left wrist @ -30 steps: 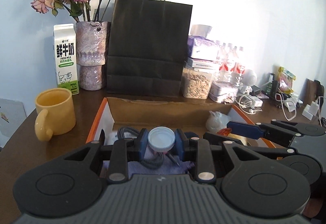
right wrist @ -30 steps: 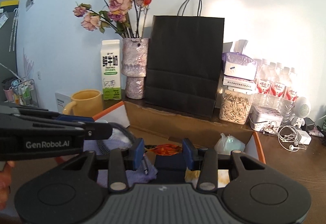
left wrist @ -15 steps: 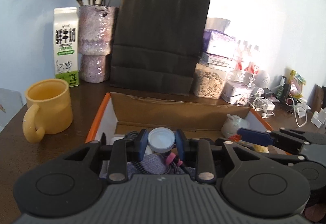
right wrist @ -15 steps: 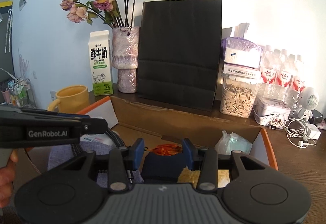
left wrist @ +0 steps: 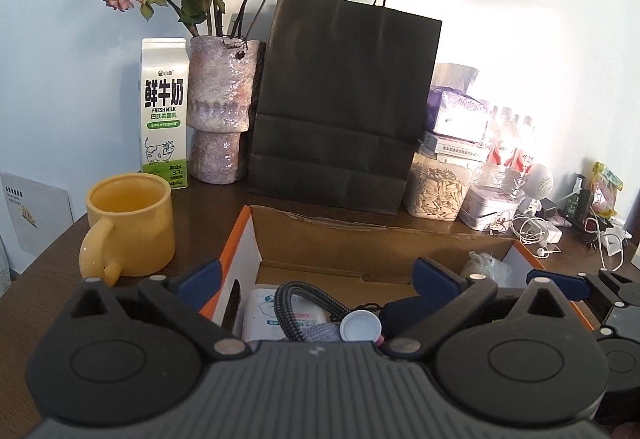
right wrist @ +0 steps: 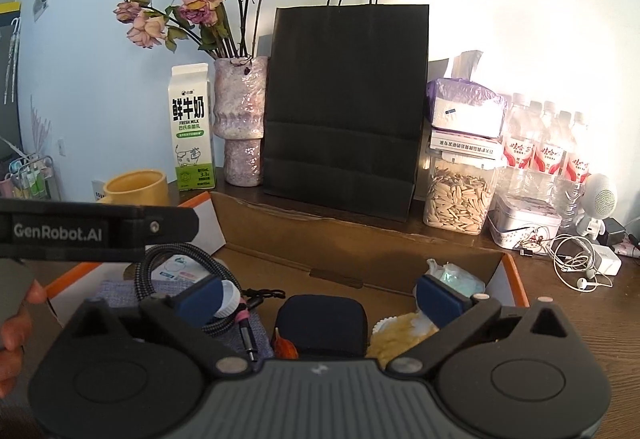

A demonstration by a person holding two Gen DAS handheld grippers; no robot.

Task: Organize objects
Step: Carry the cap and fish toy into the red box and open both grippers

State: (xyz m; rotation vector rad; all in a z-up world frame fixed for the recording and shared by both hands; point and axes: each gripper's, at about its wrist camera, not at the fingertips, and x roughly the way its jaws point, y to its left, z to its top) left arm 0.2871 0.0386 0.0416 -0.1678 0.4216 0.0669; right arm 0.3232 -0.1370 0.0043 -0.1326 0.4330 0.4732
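I had both grippers over the open cardboard box with orange-edged flaps (left wrist: 256,235) on the dark wooden table (left wrist: 48,279).

1. Left gripper (left wrist: 316,275): jaws were opening and stood wide apart, released. Nothing was pressed between the blue pads (left wrist: 200,275). Below the gap, inside the box, lay the white round plastic cap (left wrist: 360,325), resting against a braided black-and-grey cable (left wrist: 308,299) and a white wipes packet (left wrist: 264,309).

2. Right gripper (right wrist: 318,291): jaws were also opening, spread wide, gripping nothing. Below the gap sat a dark navy rounded-square case (right wrist: 324,323) on the box floor. Just beside the case lay a pale yellow crinkled item (right wrist: 396,335) on one side and a pink-tipped audio plug (right wrist: 244,323) on a grey-blue woven cloth (right wrist: 116,287) on the other. A knotted clear plastic bag (right wrist: 452,271) sat in the far corner.

3. Surroundings: a yellow ceramic mug (left wrist: 128,223) stood just outside the box. Behind it stood a white-and-green milk carton (left wrist: 164,111), a mottled purple vase (left wrist: 220,111) of dried roses and a black paper carrier bag (left wrist: 344,99).
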